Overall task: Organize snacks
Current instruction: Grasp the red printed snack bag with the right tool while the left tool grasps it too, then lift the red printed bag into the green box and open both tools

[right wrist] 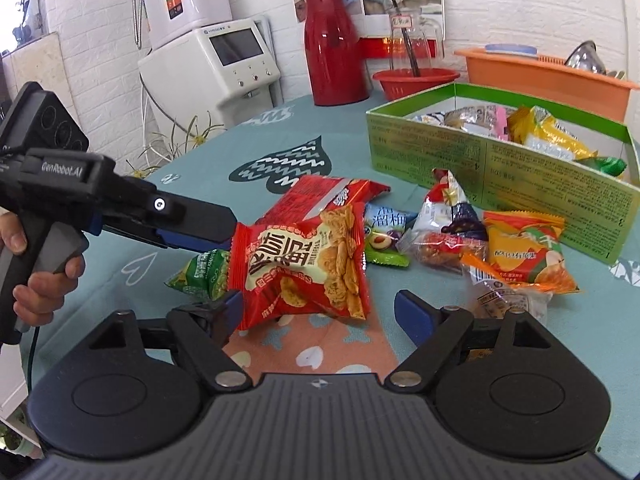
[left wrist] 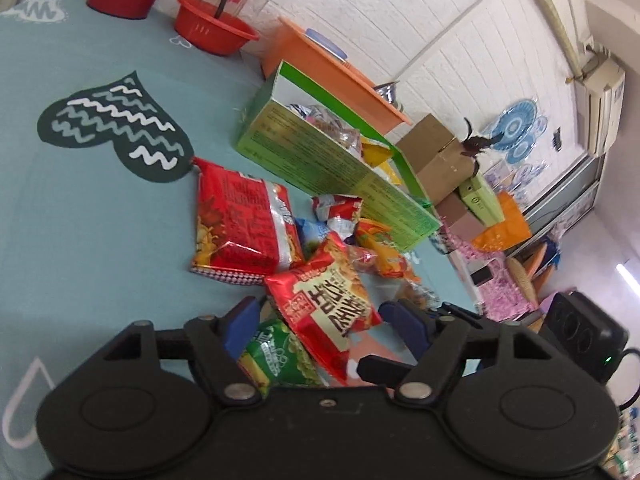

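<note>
Left gripper (right wrist: 228, 236) pinched red cracker packet (right wrist: 304, 264), lifted near green box (right wrist: 500, 172). Right gripper (right wrist: 316, 312) wide open, empty. Step: carrying. Next: release packet inside box.

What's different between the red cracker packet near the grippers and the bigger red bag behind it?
The red cracker packet stands tilted up at the left gripper; the big red bag lies flat on the tablecloth. The cracker packet shows a cream label with large characters; the big bag shows small print and a silver seam. The bag looks larger. Both are red, sealed and outside the green box.
</note>
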